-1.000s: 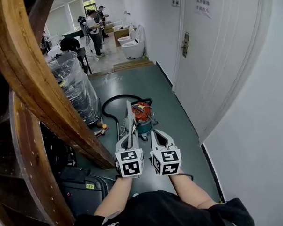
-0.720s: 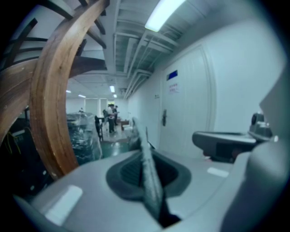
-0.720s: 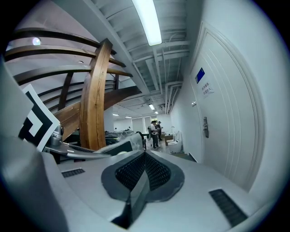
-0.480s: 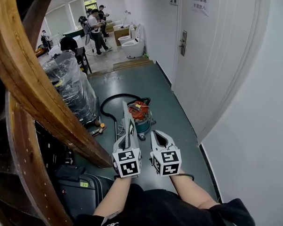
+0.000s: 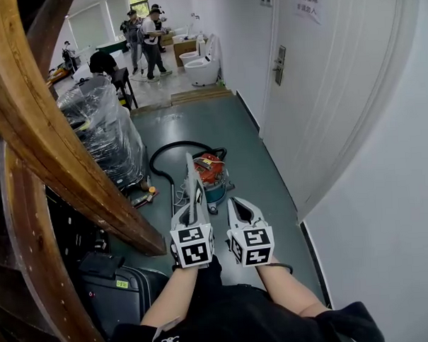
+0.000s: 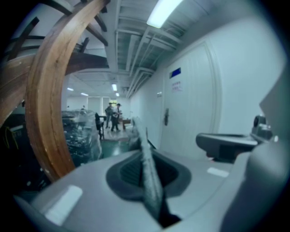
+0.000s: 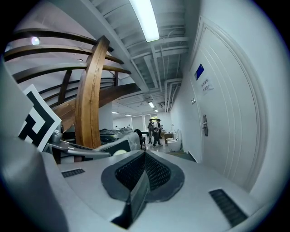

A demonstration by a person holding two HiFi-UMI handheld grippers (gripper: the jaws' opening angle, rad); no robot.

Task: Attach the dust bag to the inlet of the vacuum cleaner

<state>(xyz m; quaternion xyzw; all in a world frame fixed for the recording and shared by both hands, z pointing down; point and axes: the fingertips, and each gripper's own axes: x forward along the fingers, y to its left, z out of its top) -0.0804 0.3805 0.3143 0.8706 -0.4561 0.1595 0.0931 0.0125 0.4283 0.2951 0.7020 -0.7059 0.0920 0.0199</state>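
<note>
Grey-green corridor floor (image 5: 264, 179) runs out ahead of you, and on it, well beyond your hands, sits the orange-and-teal vacuum cleaner (image 5: 211, 175), its black hose (image 5: 159, 160) looping off to the left. The inlet is too small to pick out from here. The dust bag (image 5: 193, 185) isn't at the machine yet. It stands edge-on out of your left gripper (image 5: 193, 205), whose pads pinch the flat grey sheet between them, and the left gripper view shows it running straight down the middle of the grip. Your right gripper (image 5: 236, 202) rides just beside it, fingers pressed together on nothing. Over the last second almost nothing shifts: both grippers keep the same pose in front of you, the bag stays upright, and the vacuum looks no nearer. So I'd call this still the carry, not the fitting, because you've yet to close the gap and get down to the machine. Further out, a curved wooden beam (image 5: 64, 138) sweeps past on your left, with a plastic-wrapped bundle (image 5: 106, 136) behind it. A black case (image 5: 120, 284) lies by your left side and a white door (image 5: 324, 91) is on your right. The people (image 5: 143, 35) at the far end have shuffled about.
</note>
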